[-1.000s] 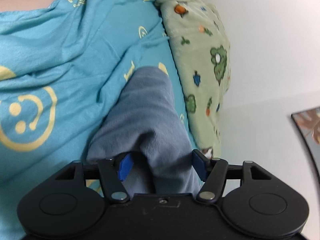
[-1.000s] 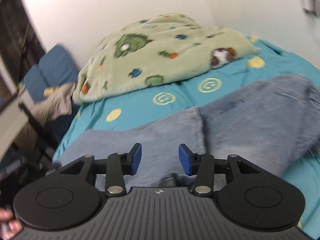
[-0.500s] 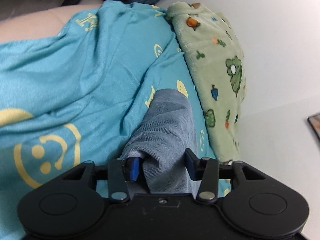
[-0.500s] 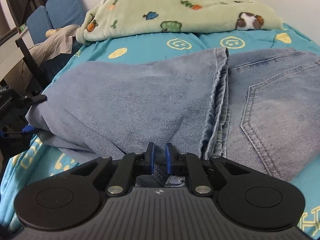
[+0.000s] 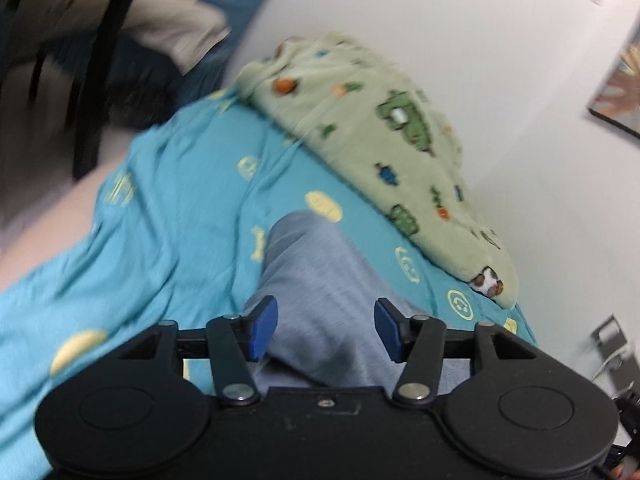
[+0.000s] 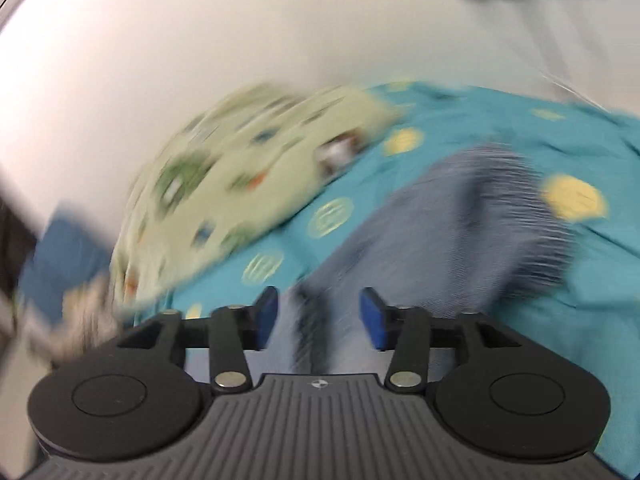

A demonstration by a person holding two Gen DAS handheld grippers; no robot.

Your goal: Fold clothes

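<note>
Soft, even indoor light fills both views, with no hard shadows and no glare. The wall [image 5: 460, 40] reads bright, almost washed out. In the left wrist view, motion blur smears the upper left corner and the sheet [image 5: 168, 208], while the blanket [image 5: 384, 152] is only slightly soft and the left gripper [image 5: 326, 326] stays sharp. The right wrist view is far blurrier: blanket [image 6: 224, 184], jeans [image 6: 460, 220] and sheet [image 6: 520, 128] streak diagonally, and only the right gripper [image 6: 318, 316] is crisp. Fisheye distortion bends the edges of both views, with dark corners at the right view's rim.
</note>
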